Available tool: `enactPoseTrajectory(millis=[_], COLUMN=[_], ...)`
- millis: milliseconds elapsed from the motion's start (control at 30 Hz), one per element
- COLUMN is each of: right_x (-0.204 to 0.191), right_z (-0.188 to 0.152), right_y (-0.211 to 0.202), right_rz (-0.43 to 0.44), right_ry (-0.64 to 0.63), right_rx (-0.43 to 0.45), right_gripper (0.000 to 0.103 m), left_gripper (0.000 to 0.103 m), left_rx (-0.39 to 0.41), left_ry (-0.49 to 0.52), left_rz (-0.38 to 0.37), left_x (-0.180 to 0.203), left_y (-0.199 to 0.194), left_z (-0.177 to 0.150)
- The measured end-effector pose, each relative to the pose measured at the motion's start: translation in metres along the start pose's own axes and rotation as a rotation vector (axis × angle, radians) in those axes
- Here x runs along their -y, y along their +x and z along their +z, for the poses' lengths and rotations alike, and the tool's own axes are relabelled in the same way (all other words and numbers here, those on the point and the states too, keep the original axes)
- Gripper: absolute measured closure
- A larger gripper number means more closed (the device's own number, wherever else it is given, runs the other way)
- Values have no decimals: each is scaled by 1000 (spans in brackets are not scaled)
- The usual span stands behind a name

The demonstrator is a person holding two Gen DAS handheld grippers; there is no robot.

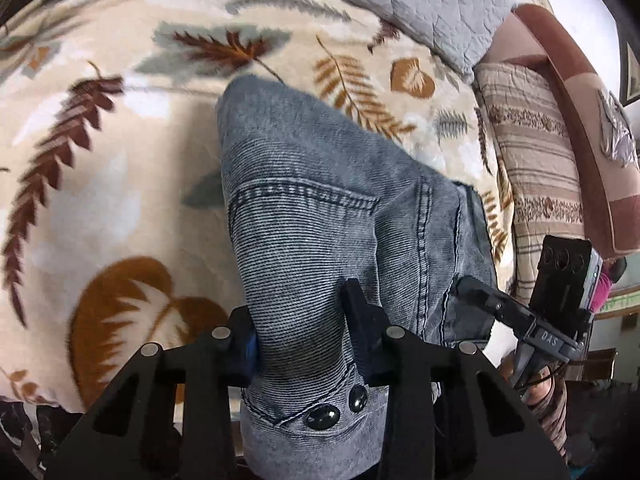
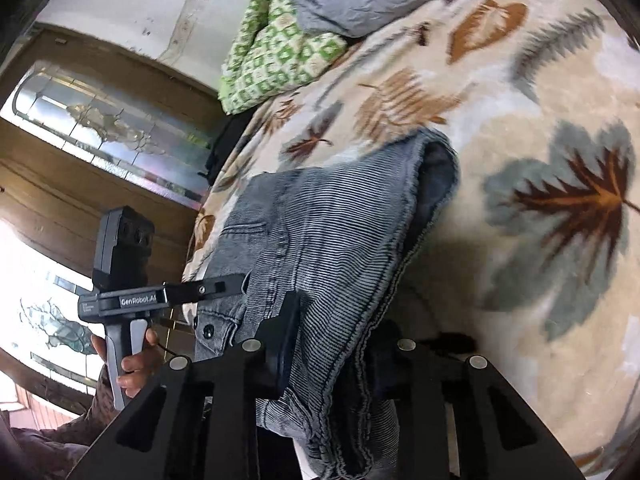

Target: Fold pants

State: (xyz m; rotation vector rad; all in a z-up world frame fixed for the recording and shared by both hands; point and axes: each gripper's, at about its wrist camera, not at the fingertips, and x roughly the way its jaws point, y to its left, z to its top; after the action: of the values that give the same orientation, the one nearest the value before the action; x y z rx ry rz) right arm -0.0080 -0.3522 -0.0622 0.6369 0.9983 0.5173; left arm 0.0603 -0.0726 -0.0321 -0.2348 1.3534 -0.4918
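Note:
The pants (image 1: 320, 208) are grey-blue denim, folded into a short bundle that hangs over the leaf-patterned blanket (image 1: 120, 160). My left gripper (image 1: 298, 320) is shut on the waistband end, near two dark snaps (image 1: 336, 408). My right gripper (image 2: 332, 340) is shut on the other edge of the pants (image 2: 340, 232); its fingers (image 1: 480, 296) show at the right of the left wrist view. The left gripper (image 2: 224, 286) shows at the left of the right wrist view, clamped on the waistband.
A grey quilted pillow (image 1: 420, 4) and a green patterned cloth (image 2: 276, 52) lie at the head of the bed. A striped blanket (image 1: 532, 168) and a brown headboard (image 1: 580, 100) are to the right. A wooden cabinet with mirrored doors (image 2: 108, 128) stands beside the bed.

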Motion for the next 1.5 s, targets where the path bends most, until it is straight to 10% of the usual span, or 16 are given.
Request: enactPoseTrajectory(millis=[333,767,1000,1233,1367,1500], right_x=[-44,-2,27,22,-13,-37], right_z=[72,125,122,116,97,68], right_y=[20,99,102,58,41,34], right_rz=[8,-147,-213,-325,-484,-625], right_ry=[-101,-90,-99,-56,-130,-131], right_rx=[84,58,57,107,103,53], right_gripper=[72,70,42,36,2,0], left_gripper=[69,67,31,29,23,22], left_rx=[160,115,153,193,261,323], left_ry=[42,3,32,-36,-46,-43], left_rz=[99,221,288,270,340,380], left_x=[-2,-48,-53,-60,-53,-46], left_y=[-44,17,26,3,-10,-18], left_z=[64,112,108,92,65,25])
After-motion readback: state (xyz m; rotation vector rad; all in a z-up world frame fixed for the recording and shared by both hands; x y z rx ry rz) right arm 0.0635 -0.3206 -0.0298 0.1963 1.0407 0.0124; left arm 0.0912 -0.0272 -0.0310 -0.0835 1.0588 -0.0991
